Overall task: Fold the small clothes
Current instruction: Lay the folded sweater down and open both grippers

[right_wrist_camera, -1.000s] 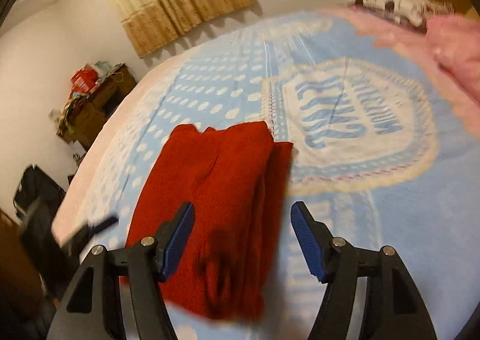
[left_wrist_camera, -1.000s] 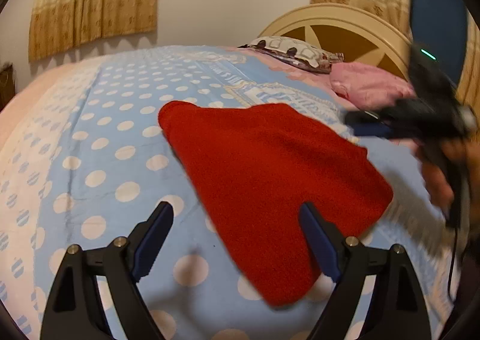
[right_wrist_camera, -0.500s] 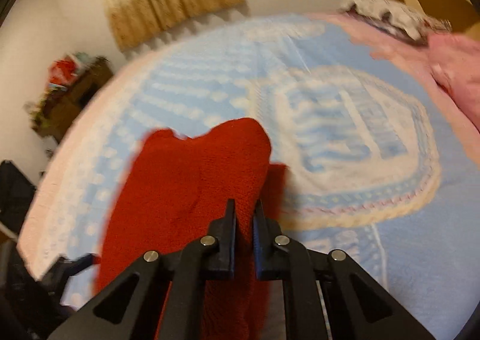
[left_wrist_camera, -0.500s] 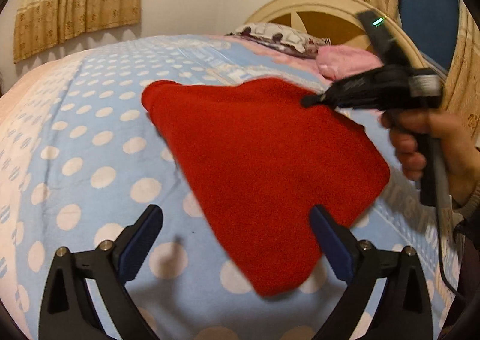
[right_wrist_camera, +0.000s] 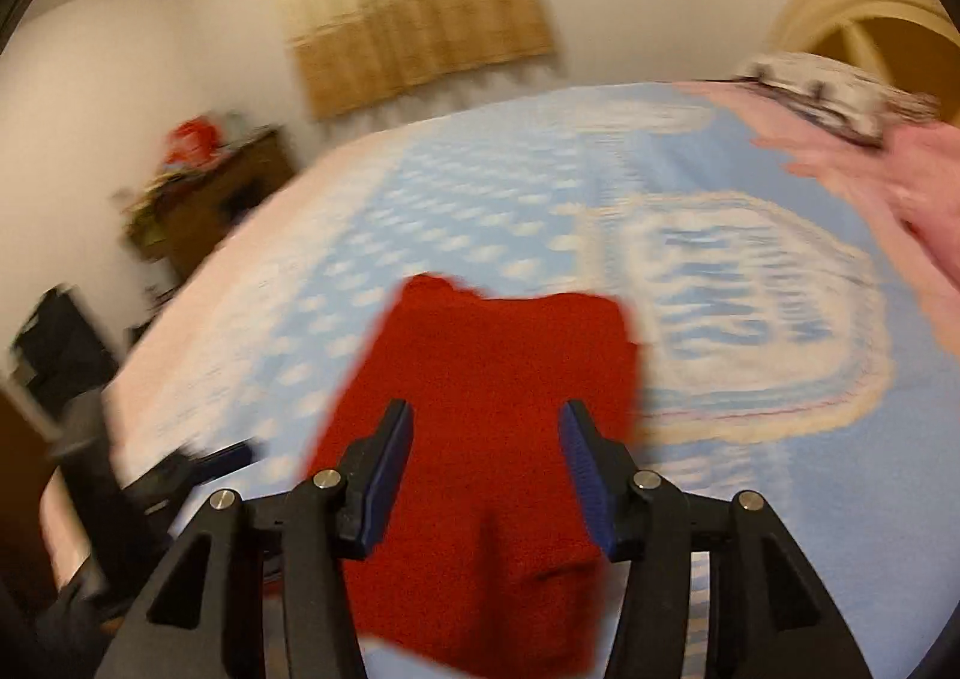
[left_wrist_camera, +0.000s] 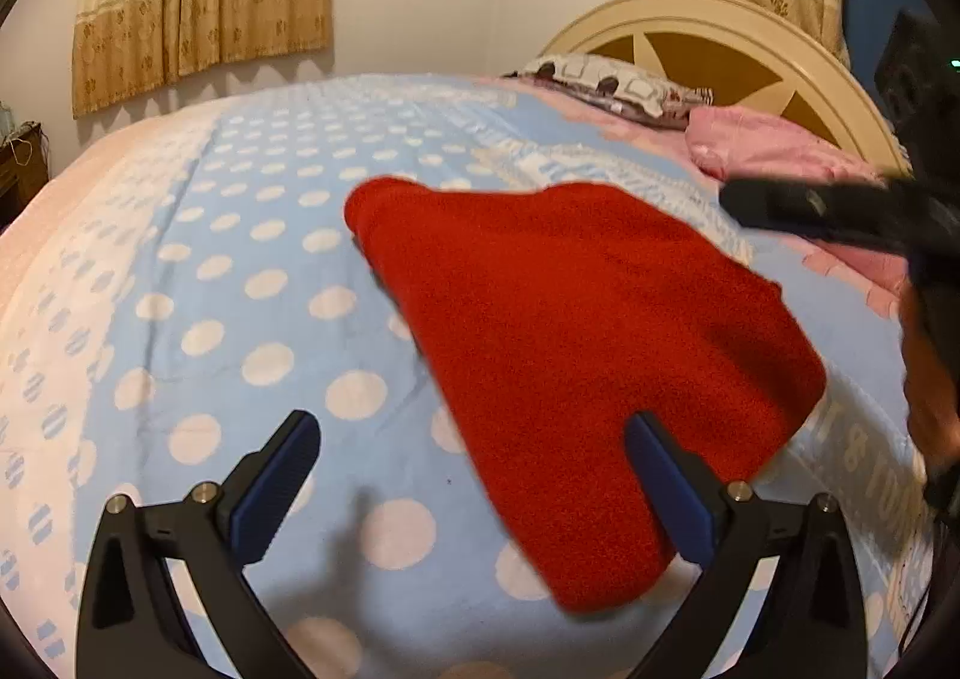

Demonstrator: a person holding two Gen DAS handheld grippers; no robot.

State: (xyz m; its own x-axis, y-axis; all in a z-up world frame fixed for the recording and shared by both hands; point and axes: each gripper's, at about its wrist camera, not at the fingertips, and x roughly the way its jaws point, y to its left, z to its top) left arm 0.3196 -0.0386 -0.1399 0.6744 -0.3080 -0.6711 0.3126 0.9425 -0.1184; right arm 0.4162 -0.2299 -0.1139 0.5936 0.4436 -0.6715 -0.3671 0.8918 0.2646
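Bed, light blue cover with white dots: its left edge runs pale pink and white; the head end carries a cream curved headboard. Bare dotted cover lies open to the left of the cloth and in front of the left tongs; printed lettering fills the cover on the cloth's right side, toward the head end

Count: one red cloth, two tongs, one patterned pillow, one pink bundle, two curtains, one wooden cabinet beyond the bed's far left edge

Red cloth: one piece, knitted or fleecy, folded into a rough wedge, lying flat on the cover about mid-bed. A rounded corner points toward the far side, a blunt narrower end toward the near edge. In the right wrist view it reads as a long folded strip with a notched far end; that view is blurred

Left tongs: jaws wide apart, holding nothing, raised over the cover near the cloth's near end; the right finger overlaps the cloth in view

Right tongs: jaws partly apart, nothing between them, above the cloth; seen from the left wrist camera as a dark blurred shape at the cloth's right side
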